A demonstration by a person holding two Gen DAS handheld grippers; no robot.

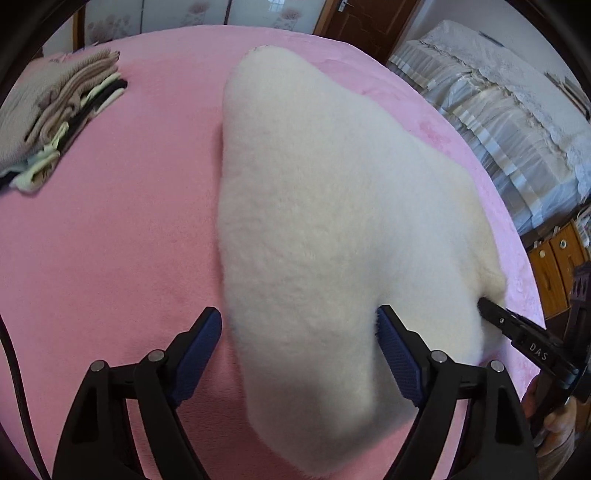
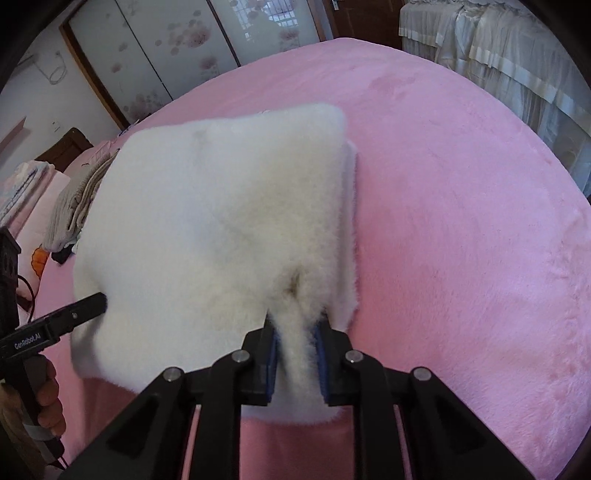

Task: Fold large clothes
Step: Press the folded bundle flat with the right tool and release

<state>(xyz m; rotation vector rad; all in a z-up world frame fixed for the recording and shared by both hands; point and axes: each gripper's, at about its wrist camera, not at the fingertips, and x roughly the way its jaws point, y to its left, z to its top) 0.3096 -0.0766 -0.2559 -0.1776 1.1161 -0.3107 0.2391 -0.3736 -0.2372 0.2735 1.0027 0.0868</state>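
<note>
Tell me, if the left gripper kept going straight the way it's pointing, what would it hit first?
Most likely the white fleece garment. The left gripper stands open with the garment's near edge lying between its fingers, so it would press into that fleece, with the pink blanket underneath.

We see a fleece (image 1: 332, 229) of thick, fluffy white pile, matt and soft-looking, lying on a pink blanket (image 1: 110, 240) of short plush cloth with a faint sheen. The left gripper (image 1: 299, 332) and right gripper (image 2: 295, 332) are matt black plastic with shiny round metal pins, and their pads (image 1: 399, 358) are blue with a fine rough grid texture. A stack (image 1: 55, 122) of folded clothes looks knitted and ribbed. Behind, we note a glossy brown wooden door (image 1: 369, 22), glossy wooden cabinets (image 1: 554, 266), and a satiny, lace-edged cover (image 1: 498, 110).
</note>
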